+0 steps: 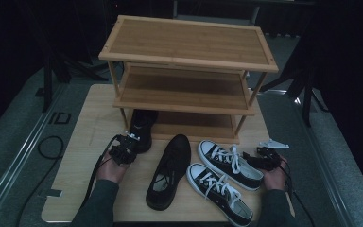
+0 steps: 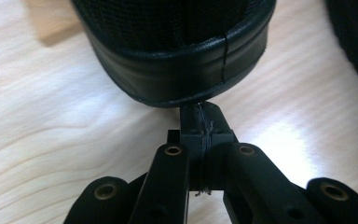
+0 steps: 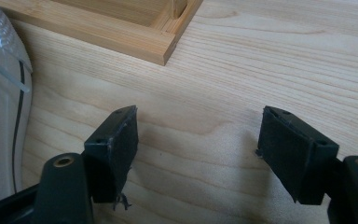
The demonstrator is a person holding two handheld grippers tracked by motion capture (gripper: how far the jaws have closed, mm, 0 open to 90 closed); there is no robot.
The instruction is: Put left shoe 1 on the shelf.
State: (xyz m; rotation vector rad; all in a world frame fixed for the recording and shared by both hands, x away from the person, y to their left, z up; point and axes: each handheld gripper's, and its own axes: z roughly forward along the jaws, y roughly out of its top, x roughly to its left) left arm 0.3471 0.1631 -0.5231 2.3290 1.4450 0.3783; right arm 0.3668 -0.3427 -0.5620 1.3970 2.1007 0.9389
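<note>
At the centre left of the high view, the left tongs (image 1: 131,142) sit against the heel of a black shoe (image 1: 142,128) that stands at the front of the wooden rack (image 1: 189,42), its toe under the lowest shelf. In the left gripper view these tongs (image 2: 204,119) are clenched, tips touching the shoe's heel (image 2: 177,79); whether they pinch any of it is unclear. At the lower right, the right tongs (image 1: 254,157) hang released over the bare surface (image 3: 242,70), just beside 1 of 2 black-and-white sneakers (image 1: 229,163).

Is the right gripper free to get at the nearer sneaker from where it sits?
Probably yes: the right gripper is open over bare table, with the sneaker just beside it and nothing between them.
</note>
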